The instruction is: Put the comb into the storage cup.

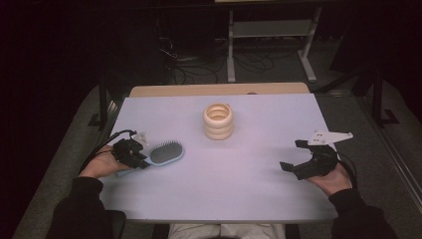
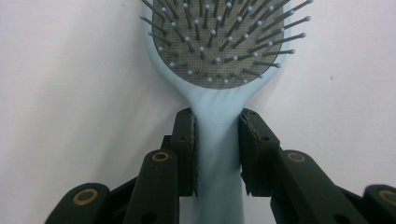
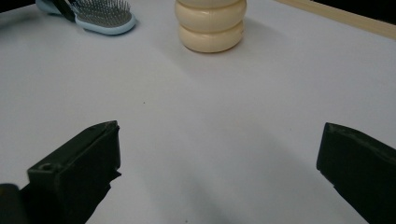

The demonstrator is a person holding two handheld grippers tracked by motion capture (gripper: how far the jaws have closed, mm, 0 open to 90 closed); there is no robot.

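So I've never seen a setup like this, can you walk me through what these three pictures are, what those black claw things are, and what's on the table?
A person sits at a table with a white top and holds a hand-operated tool in each hand. Each tool ends in two black jaws.

The high view looks down from above the person. The left gripper is at its left, the right gripper at its right. The other two pictures come from small cameras riding on each gripper, looking along its jaws.

On the table lie a light blue hairbrush, bristles up, and a cream-coloured holder shaped like stacked rings, open at the top.

In the left gripper view, the jaws are closed on the hairbrush's handle, just below the head. In the right gripper view, the jaws stand wide apart with nothing between them.
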